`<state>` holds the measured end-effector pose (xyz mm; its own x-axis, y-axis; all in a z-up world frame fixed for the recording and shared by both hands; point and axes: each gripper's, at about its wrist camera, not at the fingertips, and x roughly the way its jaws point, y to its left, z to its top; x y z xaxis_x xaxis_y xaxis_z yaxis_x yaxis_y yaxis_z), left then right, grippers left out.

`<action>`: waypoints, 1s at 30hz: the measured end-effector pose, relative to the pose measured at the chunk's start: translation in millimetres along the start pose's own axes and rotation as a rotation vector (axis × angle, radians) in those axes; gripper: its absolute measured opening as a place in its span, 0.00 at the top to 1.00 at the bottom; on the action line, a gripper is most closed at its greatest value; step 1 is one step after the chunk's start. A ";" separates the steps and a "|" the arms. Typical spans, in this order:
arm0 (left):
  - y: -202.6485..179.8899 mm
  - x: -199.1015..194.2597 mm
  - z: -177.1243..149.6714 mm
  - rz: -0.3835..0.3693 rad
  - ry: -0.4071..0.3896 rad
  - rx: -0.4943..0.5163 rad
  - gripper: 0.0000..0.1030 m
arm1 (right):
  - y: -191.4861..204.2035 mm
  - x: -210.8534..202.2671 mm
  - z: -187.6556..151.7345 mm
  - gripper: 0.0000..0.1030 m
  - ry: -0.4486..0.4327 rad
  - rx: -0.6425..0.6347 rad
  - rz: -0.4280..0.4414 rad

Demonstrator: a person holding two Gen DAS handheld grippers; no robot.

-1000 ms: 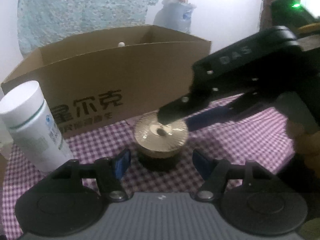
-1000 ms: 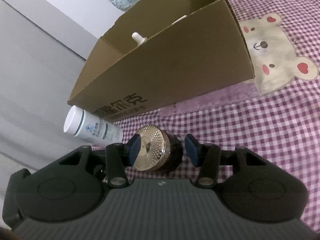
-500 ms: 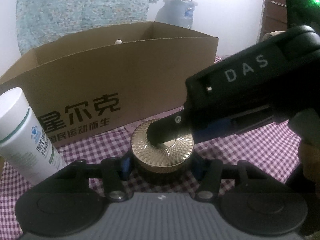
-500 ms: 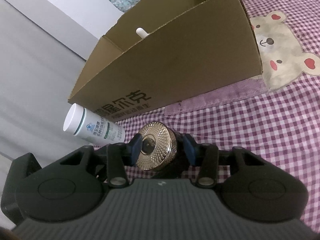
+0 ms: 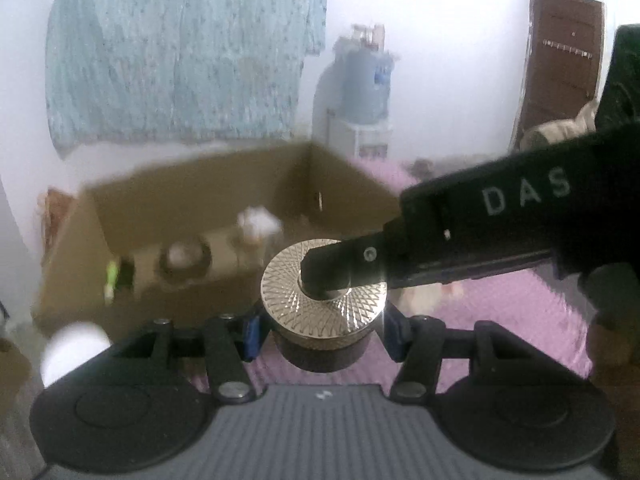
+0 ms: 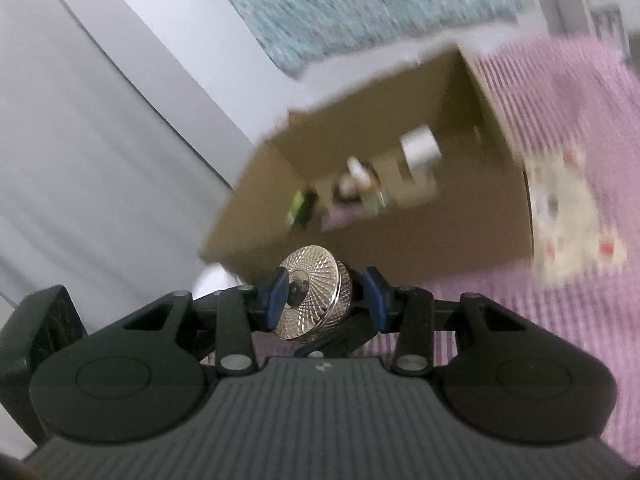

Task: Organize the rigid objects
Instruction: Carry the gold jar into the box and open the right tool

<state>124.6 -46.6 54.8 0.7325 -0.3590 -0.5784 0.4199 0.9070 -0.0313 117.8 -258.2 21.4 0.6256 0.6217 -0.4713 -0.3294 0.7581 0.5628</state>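
Jar [image 5: 323, 322] with a dark body and a gold patterned lid is the thing both claws grip, and it hangs above the near wall of the cardboard box [image 5: 216, 280], just in front of it.

Going by size, the purple checked cloth [image 6: 560, 320] comes first; it spreads under and to the right of the box, with a bear picture [image 6: 560, 216] beside the box's right end. The box stands open, and blurred small things lie inside it: a white cylinder [image 6: 420, 152], a round dark item [image 5: 185, 258] and a green and black piece [image 5: 116, 280]. A white bottle top [image 5: 76, 344] shows low at the box's left corner.

The left claw [image 5: 320, 334] clamps the jar's dark body, blue pads tight on either side. The right claw [image 6: 326, 300] is narrow and pinches the gold lid from top and bottom; in the left view its upper finger [image 5: 340, 264] lies across the lid's centre.
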 end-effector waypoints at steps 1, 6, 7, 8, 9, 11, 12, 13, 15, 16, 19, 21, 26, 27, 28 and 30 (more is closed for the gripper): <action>-1.1 1.6 9.8 0.002 -0.011 0.000 0.45 | 1.5 -3.9 9.6 0.61 -0.015 -0.014 0.003; -9.7 28.5 59.0 -0.011 0.006 -0.023 0.45 | -4.8 -7.4 59.2 0.60 -0.032 -0.051 -0.002; -10.6 36.0 66.2 -0.015 0.017 -0.030 0.45 | -8.7 -5.1 68.5 0.60 -0.023 -0.052 -0.008; -10.1 46.5 74.3 -0.025 0.034 -0.042 0.45 | -13.8 -1.6 78.1 0.60 -0.010 -0.054 -0.017; -11.6 55.8 79.9 -0.033 0.050 -0.052 0.45 | -18.6 2.7 86.6 0.60 0.003 -0.049 -0.026; -8.0 75.5 87.4 -0.049 0.094 -0.077 0.45 | -30.8 11.8 102.7 0.60 0.041 -0.047 -0.047; -6.7 81.8 88.7 -0.054 0.111 -0.087 0.45 | -36.7 17.6 108.1 0.60 0.060 -0.040 -0.056; -5.2 92.4 91.0 -0.062 0.135 -0.099 0.45 | -40.1 23.9 113.5 0.60 0.080 -0.036 -0.066; -1.0 105.9 90.8 -0.071 0.171 -0.122 0.44 | -48.8 36.7 121.8 0.60 0.124 -0.041 -0.087; 0.6 113.3 90.8 -0.076 0.190 -0.134 0.44 | -53.6 43.2 124.7 0.59 0.146 -0.041 -0.095; 2.6 118.6 79.4 -0.082 0.215 -0.161 0.44 | -60.8 58.2 130.3 0.59 0.191 -0.048 -0.107; 5.9 126.2 76.4 -0.085 0.229 -0.183 0.44 | -62.4 64.8 131.8 0.59 0.208 -0.062 -0.114; 11.3 137.6 71.3 -0.084 0.249 -0.213 0.44 | -61.4 74.9 126.4 0.60 0.227 -0.111 -0.133; 11.7 136.4 71.8 -0.084 0.252 -0.217 0.44 | -60.6 75.8 126.5 0.60 0.228 -0.120 -0.135; 12.3 137.9 71.4 -0.085 0.256 -0.222 0.44 | -59.5 76.9 126.6 0.60 0.228 -0.128 -0.135; 12.1 140.9 70.3 -0.079 0.261 -0.230 0.42 | -59.2 79.1 127.9 0.61 0.226 -0.139 -0.140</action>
<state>270.6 -101.6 30.2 0.5280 -0.3889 -0.7550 0.3168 0.9150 -0.2497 277.2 -279.1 37.6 0.5038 0.5255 -0.6856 -0.3547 0.8495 0.3905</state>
